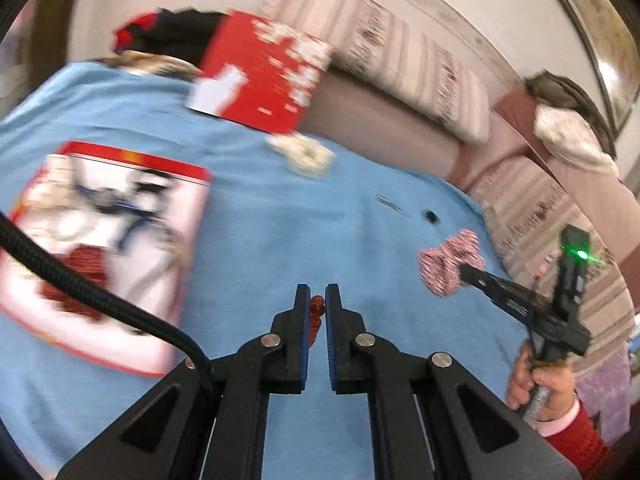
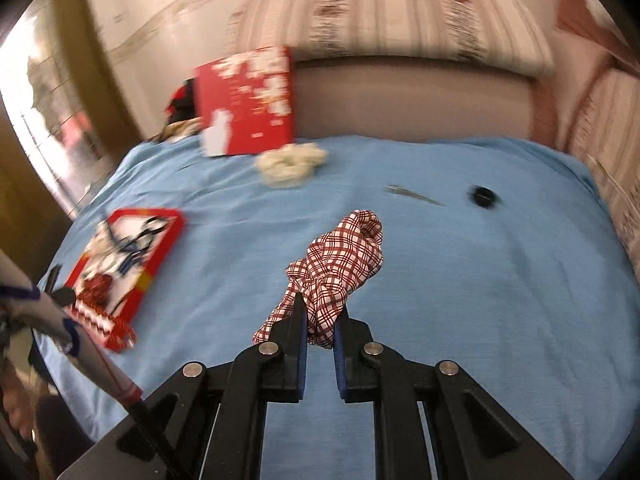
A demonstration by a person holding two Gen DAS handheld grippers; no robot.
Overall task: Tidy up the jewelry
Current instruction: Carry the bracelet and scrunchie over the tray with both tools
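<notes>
My left gripper (image 1: 318, 300) is shut on a string of red beads (image 1: 316, 310), held above the blue cloth (image 1: 280, 220). My right gripper (image 2: 322, 316) is shut on a red-and-white checked scrunchie (image 2: 340, 264) and holds it above the cloth; it also shows in the left wrist view (image 1: 450, 264) at the right gripper's tip. An open box with a red rim (image 1: 104, 252) lies at the left with jewelry inside; it also shows in the right wrist view (image 2: 124, 272). A cream scrunchie (image 2: 290, 164), a thin metal pin (image 2: 414, 195) and a small black item (image 2: 482, 196) lie on the cloth.
The red box lid (image 2: 248, 100) stands upright at the cloth's far edge, beside dark clothing (image 1: 168, 36). A sofa with striped cushions (image 2: 400, 20) runs behind and to the right. The cloth's edge drops off at the left (image 2: 80, 216).
</notes>
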